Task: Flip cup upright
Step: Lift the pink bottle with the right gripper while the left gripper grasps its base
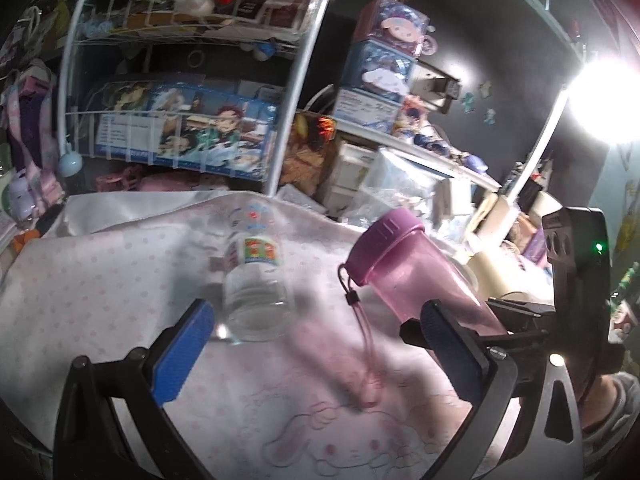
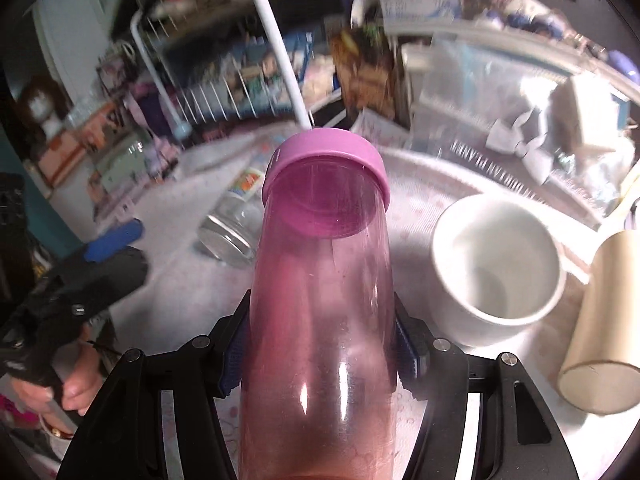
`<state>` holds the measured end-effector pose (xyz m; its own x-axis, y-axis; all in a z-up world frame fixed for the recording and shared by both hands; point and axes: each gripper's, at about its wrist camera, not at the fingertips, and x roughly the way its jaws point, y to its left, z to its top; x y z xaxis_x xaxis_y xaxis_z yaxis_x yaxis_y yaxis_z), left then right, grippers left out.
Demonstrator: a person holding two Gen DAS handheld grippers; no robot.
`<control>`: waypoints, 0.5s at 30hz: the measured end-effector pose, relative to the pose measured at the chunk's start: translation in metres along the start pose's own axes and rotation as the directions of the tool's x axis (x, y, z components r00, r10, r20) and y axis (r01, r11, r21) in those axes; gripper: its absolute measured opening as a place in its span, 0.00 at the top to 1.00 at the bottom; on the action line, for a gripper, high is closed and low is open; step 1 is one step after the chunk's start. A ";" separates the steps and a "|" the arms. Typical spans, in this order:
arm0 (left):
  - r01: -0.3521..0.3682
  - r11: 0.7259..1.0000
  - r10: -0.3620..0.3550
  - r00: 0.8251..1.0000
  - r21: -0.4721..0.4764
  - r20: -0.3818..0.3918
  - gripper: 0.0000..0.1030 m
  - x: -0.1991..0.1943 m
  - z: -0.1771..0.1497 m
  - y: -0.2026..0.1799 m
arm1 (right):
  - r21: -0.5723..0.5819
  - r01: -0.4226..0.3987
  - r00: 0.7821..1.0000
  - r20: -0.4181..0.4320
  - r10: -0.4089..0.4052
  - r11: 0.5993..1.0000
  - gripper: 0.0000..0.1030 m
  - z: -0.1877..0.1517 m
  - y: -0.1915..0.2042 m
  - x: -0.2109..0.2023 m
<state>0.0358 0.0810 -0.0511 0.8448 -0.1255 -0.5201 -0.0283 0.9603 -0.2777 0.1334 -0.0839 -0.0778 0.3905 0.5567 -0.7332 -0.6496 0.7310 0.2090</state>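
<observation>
Ahead of the left gripper [image 1: 316, 344], whose jaws stand spread and empty, a clear glass [image 1: 256, 280] lies on the pink-dotted cloth [image 1: 100, 280]. From the right wrist, the right gripper [image 2: 320, 348] clamps a pink bottle [image 2: 324, 280], tilted above the cloth beside a white mug [image 2: 496, 264].

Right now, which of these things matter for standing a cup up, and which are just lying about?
In use: pink bottle, gripped by the right fingers; glass on its side, before the open left fingers.

Lying about: white mug, cream roll, lamp.
</observation>
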 end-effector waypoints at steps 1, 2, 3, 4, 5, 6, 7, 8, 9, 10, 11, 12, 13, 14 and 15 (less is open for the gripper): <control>0.029 1.000 -0.029 1.000 0.000 0.002 0.01 -0.001 0.002 -0.003 | -0.010 0.003 1.000 0.020 -0.003 1.000 0.46 -0.001 0.002 -0.006; 0.052 0.999 -0.052 0.999 0.001 0.005 0.01 -0.002 0.004 -0.007 | -0.019 0.006 0.999 0.046 -0.005 1.000 0.46 -0.003 0.004 -0.014; 0.078 0.997 -0.078 0.997 0.003 0.007 0.01 -0.003 0.006 -0.011 | -0.025 0.005 0.998 0.069 -0.003 1.000 0.46 -0.005 0.006 -0.022; 0.114 0.993 -0.114 0.993 0.005 0.008 0.01 -0.004 0.009 -0.016 | -0.031 0.002 0.996 0.089 0.000 1.000 0.46 -0.006 0.008 -0.028; 0.137 0.991 -0.137 0.991 0.006 0.008 0.01 -0.004 0.011 -0.021 | -0.035 -0.001 0.993 0.115 0.005 0.999 0.46 -0.009 0.009 -0.036; 0.175 0.985 -0.175 0.985 0.004 0.007 0.01 -0.004 0.013 -0.026 | -0.038 -0.003 0.991 0.133 0.008 0.999 0.46 -0.010 0.011 -0.041; 0.229 0.973 -0.229 0.973 -0.002 0.001 0.01 -0.003 0.016 -0.031 | -0.043 -0.005 0.989 0.149 0.011 0.999 0.46 -0.013 0.011 -0.048; 0.274 0.962 -0.274 0.962 -0.011 -0.007 0.01 -0.002 0.017 -0.035 | -0.047 -0.006 0.986 0.167 0.014 0.999 0.46 -0.015 0.011 -0.054; 0.323 0.946 -0.324 0.946 -0.026 -0.018 0.01 0.000 0.018 -0.040 | -0.048 -0.006 0.982 0.189 0.015 0.999 0.46 -0.019 0.011 -0.061; 0.371 0.927 -0.373 0.928 -0.046 -0.029 0.02 0.004 0.019 -0.045 | -0.049 -0.007 0.979 0.205 0.017 0.999 0.46 -0.021 0.011 -0.065; 0.395 0.917 -0.397 0.917 -0.058 -0.037 0.02 0.006 0.019 -0.049 | -0.046 -0.008 0.974 0.228 0.019 0.999 0.46 -0.024 0.010 -0.072; 0.408 0.911 -0.411 0.911 -0.067 -0.042 0.05 0.008 0.020 -0.054 | -0.045 -0.007 0.969 0.245 0.018 0.999 0.46 -0.026 0.012 -0.077; 0.416 0.907 -0.419 0.907 -0.068 -0.045 0.07 0.009 0.021 -0.060 | -0.047 -0.005 0.966 0.258 0.017 0.999 0.46 -0.029 0.012 -0.081; 0.422 0.904 -0.425 0.904 -0.066 -0.049 0.11 0.011 0.022 -0.065 | -0.050 -0.003 0.964 0.267 0.017 0.999 0.46 -0.030 0.014 -0.084; 0.428 0.901 -0.432 0.900 -0.065 -0.054 0.12 0.012 0.023 -0.070 | -0.053 -0.003 0.959 0.281 0.017 0.999 0.46 -0.032 0.014 -0.089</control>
<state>0.0603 0.0178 -0.0189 0.7438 -0.5412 -0.3921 0.3018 0.7955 -0.5254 0.0682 -0.1363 -0.0302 0.5469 0.6579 -0.5178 -0.6841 0.7077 0.1766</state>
